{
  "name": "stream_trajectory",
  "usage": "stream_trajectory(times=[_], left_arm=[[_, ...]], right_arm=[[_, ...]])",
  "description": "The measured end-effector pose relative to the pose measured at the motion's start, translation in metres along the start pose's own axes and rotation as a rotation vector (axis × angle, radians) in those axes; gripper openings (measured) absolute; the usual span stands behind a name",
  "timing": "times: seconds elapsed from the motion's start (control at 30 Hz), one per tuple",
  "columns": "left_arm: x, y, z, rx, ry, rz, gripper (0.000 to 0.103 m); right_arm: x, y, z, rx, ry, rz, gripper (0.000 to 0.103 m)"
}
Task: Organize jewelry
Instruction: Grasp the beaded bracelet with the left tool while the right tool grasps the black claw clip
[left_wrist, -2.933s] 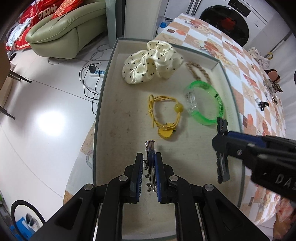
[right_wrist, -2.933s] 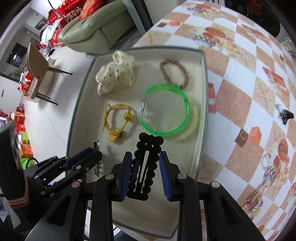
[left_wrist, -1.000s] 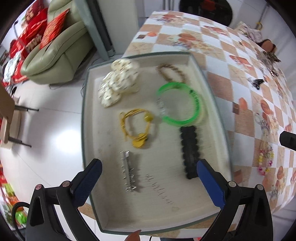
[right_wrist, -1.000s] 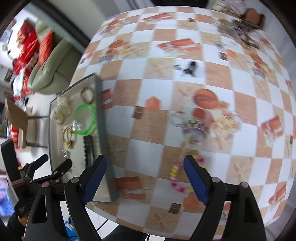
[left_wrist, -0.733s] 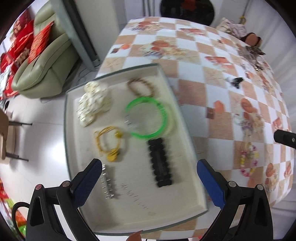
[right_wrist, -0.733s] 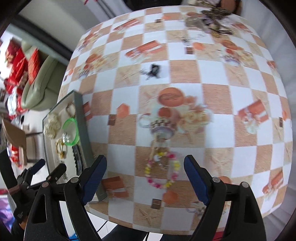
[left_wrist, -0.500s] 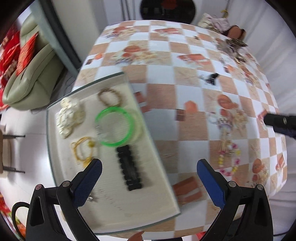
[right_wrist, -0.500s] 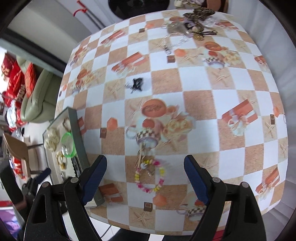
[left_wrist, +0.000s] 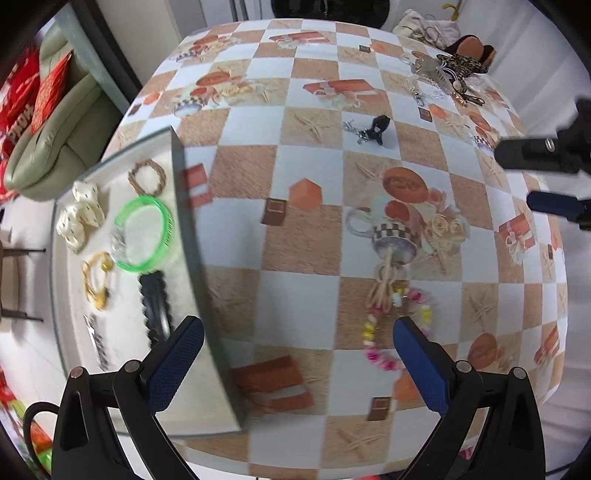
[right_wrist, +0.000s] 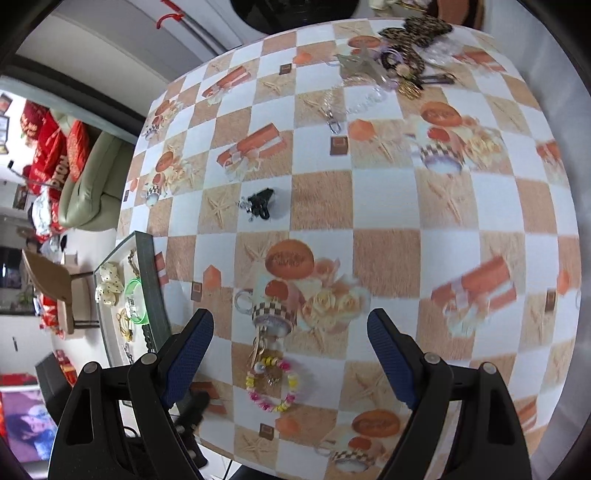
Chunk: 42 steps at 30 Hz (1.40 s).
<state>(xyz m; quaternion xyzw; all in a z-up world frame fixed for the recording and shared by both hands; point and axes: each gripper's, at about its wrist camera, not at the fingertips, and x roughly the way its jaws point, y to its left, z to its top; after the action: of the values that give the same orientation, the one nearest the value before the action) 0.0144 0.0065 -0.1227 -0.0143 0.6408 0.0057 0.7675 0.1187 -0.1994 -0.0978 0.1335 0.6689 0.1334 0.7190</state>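
Glass tray (left_wrist: 184, 206) holds green bangle (left_wrist: 142, 232), black clip (left_wrist: 155, 299) (both jaws wide, empty).

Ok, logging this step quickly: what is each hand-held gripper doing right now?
Left hand-held gripper: open, holding nothing.
Right hand-held gripper: open, holding nothing.

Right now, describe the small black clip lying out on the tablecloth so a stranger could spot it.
On the checkered tablecloth, look well right of the tray. The black claw clip lies alone on a white square, a silver chain trailing beside it; the beaded bracelet is colourful.
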Motion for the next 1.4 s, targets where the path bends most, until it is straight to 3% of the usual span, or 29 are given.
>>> stream_trajectory(times=[0.5,0.73,0.8,0.9,0.97,1.13,1.4], left_arm=[[0.029,-0.018,-0.025,-0.111,0.034,0.03,0.103],[0.04,-0.023,-0.032,-0.139,0.024,0.024,0.103],[0.045,-0.025,-0.033,-0.146,0.033,0.022,0.089],[0.051,-0.028,-0.036,-0.154,0.044,0.016,0.088],[0.054,-0.03,-0.038,-0.151,0.051,0.007,0.078],[0.056,-0.038,-0.044,-0.143,0.048,0.008,0.078],[0.059,-0.061,-0.037,-0.105,0.044,-0.002,0.068]], right_arm=[[0.048,0.009,0.061,-0.083,0.083,0.073,0.087],[0.079,0.011,0.076,-0.037,0.121,0.11,0.084],[0.088,0.01,0.08,-0.012,0.127,0.12,0.077],[0.101,0.009,0.085,0.017,0.141,0.131,0.069],[0.107,0.008,0.087,0.03,0.143,0.13,0.066],[0.115,0.011,0.095,0.042,0.127,0.138,0.058],[0.121,0.025,0.099,-0.019,0.128,0.075,0.026]])
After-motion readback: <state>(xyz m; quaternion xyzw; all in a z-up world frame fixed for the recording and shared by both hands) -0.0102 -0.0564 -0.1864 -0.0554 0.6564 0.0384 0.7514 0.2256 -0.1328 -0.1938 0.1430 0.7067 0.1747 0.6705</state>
